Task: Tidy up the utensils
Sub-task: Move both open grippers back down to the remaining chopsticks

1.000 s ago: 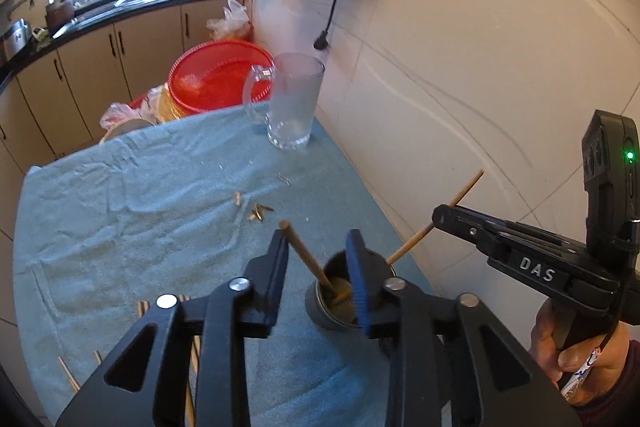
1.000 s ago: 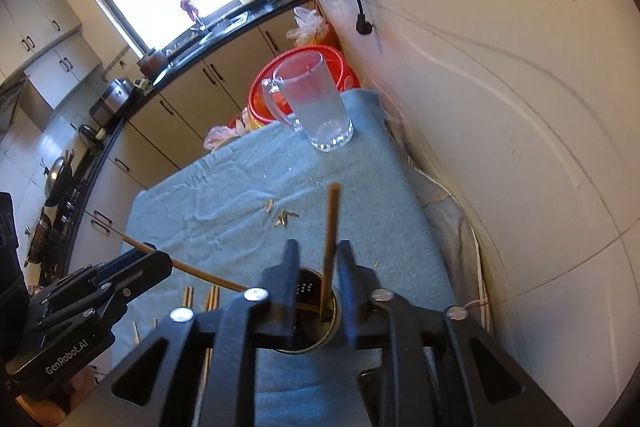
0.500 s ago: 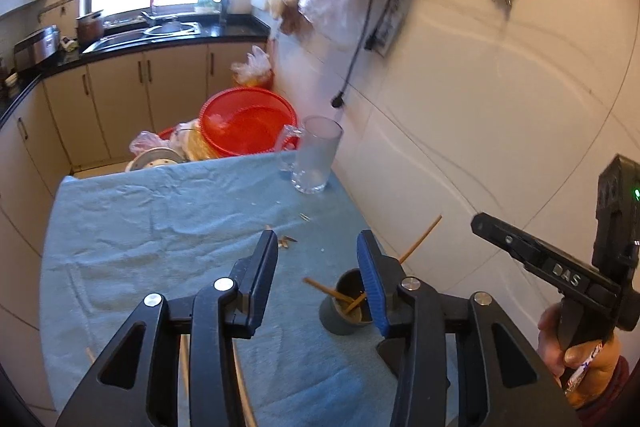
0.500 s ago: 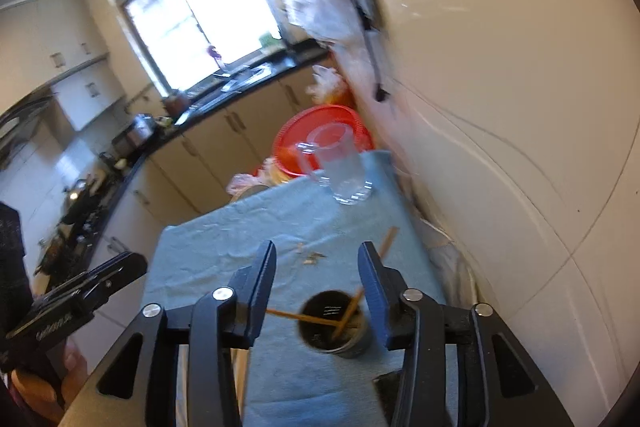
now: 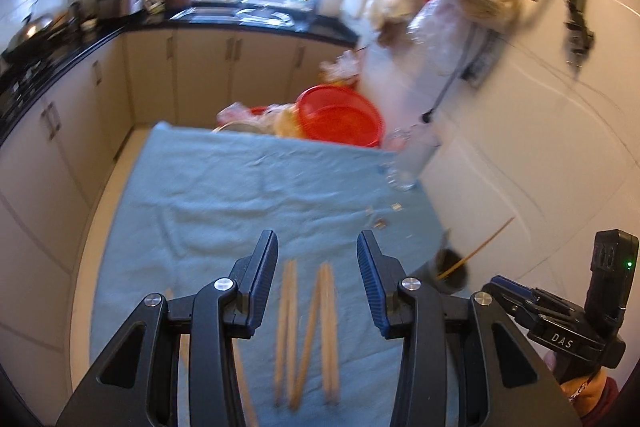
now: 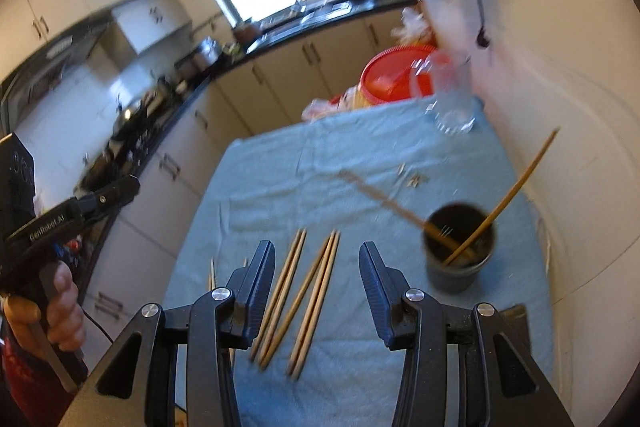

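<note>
Both claws, left (image 5: 317, 277) and right (image 6: 317, 277), hang spread and empty right over the loose wooden chopsticks (image 6: 298, 297), dark cup (image 6: 460, 253) by the table's wall edge.

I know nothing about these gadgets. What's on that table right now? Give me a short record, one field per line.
surface: table under a blue cloth
holder: dark cup near the wall, upright
in holder: two chopsticks leaning outward
loose: several chopsticks on the cloth, lying flat
far end: clear glass mug, with a red basin behind it
left gripper: open, holding nothing, jaws just widened
right gripper: open, holding nothing, jaws just widened
scraps: small bits on the cloth
</note>
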`<control>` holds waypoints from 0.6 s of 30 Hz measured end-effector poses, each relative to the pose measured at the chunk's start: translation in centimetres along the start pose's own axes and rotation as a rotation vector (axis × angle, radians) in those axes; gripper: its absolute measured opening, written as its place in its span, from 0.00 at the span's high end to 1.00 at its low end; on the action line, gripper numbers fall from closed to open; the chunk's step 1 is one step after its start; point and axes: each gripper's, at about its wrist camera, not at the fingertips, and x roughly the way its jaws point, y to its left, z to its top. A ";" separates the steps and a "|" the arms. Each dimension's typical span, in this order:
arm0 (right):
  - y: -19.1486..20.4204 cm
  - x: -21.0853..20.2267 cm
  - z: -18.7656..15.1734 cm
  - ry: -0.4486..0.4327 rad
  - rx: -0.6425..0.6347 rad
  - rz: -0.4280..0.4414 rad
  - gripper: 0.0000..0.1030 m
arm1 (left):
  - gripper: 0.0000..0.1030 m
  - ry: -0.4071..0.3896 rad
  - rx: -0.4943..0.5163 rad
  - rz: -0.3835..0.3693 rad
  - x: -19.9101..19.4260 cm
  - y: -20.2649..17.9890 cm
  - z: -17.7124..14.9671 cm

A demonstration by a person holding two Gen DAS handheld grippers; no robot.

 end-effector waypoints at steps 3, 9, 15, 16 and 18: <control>0.7 2.1 -1.2 0.055 -0.018 -0.008 0.54 | 0.61 0.035 -0.045 0.038 0.2 3.1 -1.8; 1.2 6.0 -2.8 0.143 -0.015 -0.021 0.54 | 0.61 0.129 -0.141 0.104 1.2 8.9 -6.0; 1.8 9.9 -4.3 0.224 -0.020 -0.055 0.54 | 0.61 0.245 -0.215 0.139 3.3 13.4 -11.3; 1.9 10.4 -4.5 0.235 -0.022 -0.065 0.54 | 0.61 0.264 -0.223 0.139 3.8 13.8 -12.2; 2.0 11.2 -4.8 0.247 -0.021 -0.082 0.54 | 0.61 0.296 -0.228 0.142 4.8 14.2 -13.8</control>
